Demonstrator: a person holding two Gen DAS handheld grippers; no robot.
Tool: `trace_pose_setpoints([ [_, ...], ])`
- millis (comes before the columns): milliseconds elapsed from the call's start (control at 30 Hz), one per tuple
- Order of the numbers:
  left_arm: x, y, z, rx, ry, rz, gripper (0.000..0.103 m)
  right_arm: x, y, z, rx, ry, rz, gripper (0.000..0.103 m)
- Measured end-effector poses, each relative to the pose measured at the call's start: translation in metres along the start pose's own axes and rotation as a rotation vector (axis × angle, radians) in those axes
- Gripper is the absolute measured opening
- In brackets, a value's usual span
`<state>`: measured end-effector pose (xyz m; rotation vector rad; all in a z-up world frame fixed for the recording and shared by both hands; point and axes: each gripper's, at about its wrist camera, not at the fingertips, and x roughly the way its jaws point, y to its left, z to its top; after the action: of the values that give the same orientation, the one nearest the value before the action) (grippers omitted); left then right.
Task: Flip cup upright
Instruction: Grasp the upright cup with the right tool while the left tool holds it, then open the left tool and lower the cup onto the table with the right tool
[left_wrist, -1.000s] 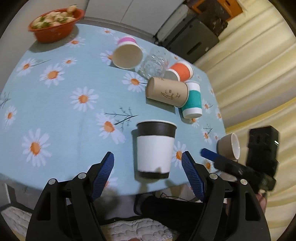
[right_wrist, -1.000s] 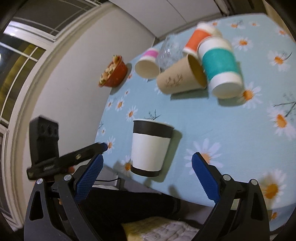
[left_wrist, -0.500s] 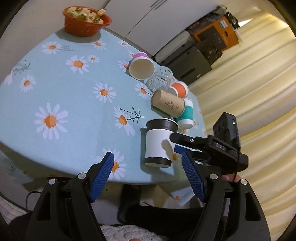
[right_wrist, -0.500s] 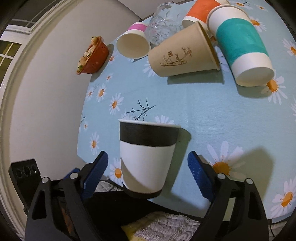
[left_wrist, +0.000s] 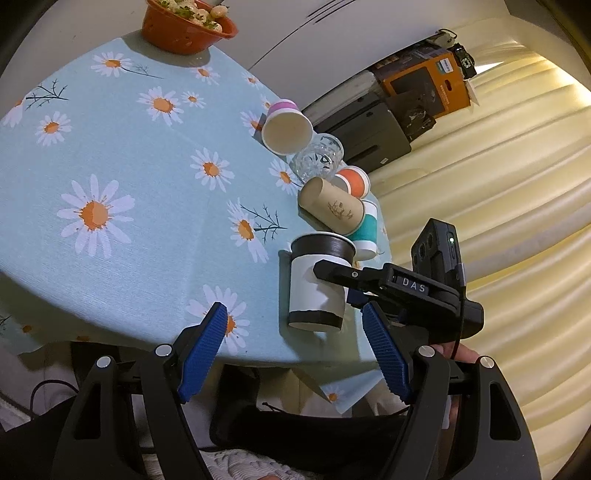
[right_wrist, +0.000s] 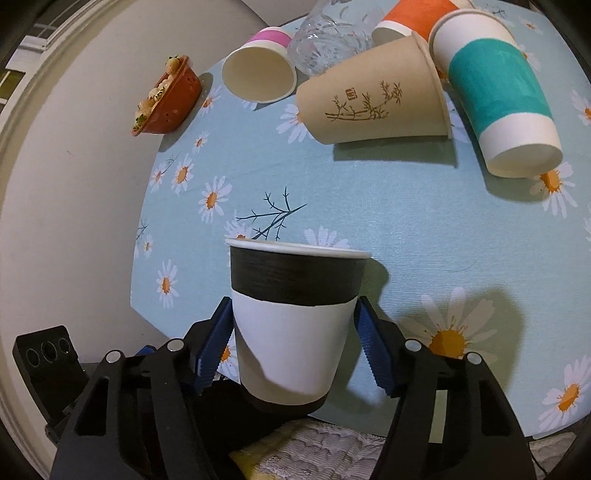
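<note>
The right hand-held gripper (right_wrist: 295, 354) had its blue pads (right_wrist: 216, 345) on either side of the black-and-white cup (right_wrist: 293, 317), touching or nearly touching its white wall; whether they truly pinched it, I could not tell. The cup stood rim-up at the near edge of the tabletop (right_wrist: 388, 206). The left hand-held gripper (left_wrist: 295, 349) hung spread wide and empty, just short of it. Beyond lay the brown cup (right_wrist: 373, 99) and the teal cup (right_wrist: 496, 92), both on their sides. This cup looked righted; the next move probably called for a gentle release and a straight retreat.
</note>
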<state>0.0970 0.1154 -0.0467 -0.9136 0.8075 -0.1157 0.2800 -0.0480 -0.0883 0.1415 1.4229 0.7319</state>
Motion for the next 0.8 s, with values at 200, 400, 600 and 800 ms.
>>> trace_pose_setpoints([
  [200, 0.000, 0.004, -0.001, 0.007, -0.006, -0.011, 0.074, -0.016, 0.012, -0.008, -0.043, -0.075, -0.043, 0.066],
  [400, -0.003, 0.006, -0.002, 0.019, -0.031, -0.017, 0.074, -0.041, 0.036, -0.036, -0.178, -0.310, -0.104, 0.066],
  [600, -0.008, 0.010, -0.002, 0.028, -0.059, -0.006, 0.074, -0.050, 0.048, -0.070, -0.248, -0.541, -0.137, 0.066],
  [800, -0.013, 0.015, 0.003, 0.022, -0.096, 0.011, 0.074, -0.038, 0.059, -0.101, -0.345, -0.759, -0.235, 0.066],
])
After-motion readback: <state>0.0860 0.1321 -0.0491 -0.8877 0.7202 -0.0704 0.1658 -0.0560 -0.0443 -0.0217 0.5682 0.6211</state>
